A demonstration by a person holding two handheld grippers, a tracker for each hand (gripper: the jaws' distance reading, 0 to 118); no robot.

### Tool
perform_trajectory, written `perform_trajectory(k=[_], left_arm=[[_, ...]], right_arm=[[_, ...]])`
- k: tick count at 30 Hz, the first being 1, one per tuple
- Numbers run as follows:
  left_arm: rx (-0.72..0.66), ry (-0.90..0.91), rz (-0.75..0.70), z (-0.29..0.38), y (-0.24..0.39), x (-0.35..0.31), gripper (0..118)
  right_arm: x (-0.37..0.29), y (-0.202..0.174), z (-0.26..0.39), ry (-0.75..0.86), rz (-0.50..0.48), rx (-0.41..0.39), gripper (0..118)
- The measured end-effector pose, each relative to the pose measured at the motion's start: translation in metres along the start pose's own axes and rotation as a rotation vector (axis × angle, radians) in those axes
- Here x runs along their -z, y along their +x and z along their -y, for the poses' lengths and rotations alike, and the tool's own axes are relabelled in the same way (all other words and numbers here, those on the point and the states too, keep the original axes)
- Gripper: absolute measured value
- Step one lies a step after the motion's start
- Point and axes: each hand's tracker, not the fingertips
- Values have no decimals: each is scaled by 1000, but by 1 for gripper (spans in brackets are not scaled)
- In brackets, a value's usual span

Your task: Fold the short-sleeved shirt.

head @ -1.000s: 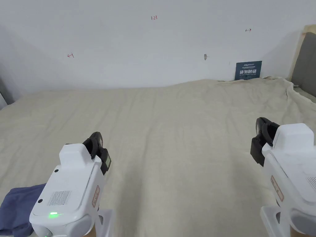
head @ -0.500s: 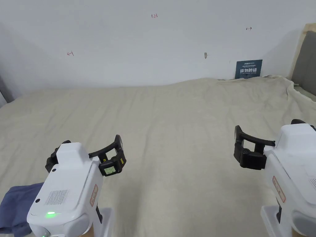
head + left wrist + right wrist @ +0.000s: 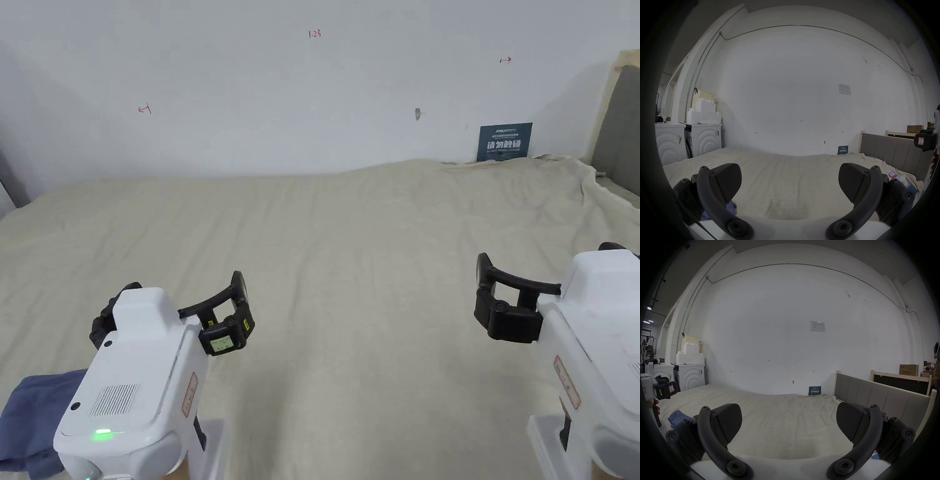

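The shirt (image 3: pixel 31 412), a crumpled blue heap, lies on the bed (image 3: pixel 350 250) just beside the left gripper (image 3: pixel 172 306), whose jaws stand apart and empty. The right gripper (image 3: pixel 550 281) hangs well apart from the shirt, jaws likewise spread.

The blue shirt (image 3: pixel 34 415) is cut off by the lower left edge of the head view, and the left hand-held gripper (image 3: pixel 172 312) covers its right side. In the left gripper view just a scrap of it (image 3: pixel 730 208) peeks out beside a jaw. The right hand-held gripper (image 3: pixel 550 287) runs off the right edge. A small card (image 3: pixel 894 175) on the bed, possibly a phone, is too small to tell.
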Motion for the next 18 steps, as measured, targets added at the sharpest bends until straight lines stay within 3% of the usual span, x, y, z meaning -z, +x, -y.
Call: perform_trajectory(k=[18], left_arm=[[15, 4, 5, 0, 0, 1, 118]], right_arm=[[2, 3, 4, 9, 1, 0, 115]])
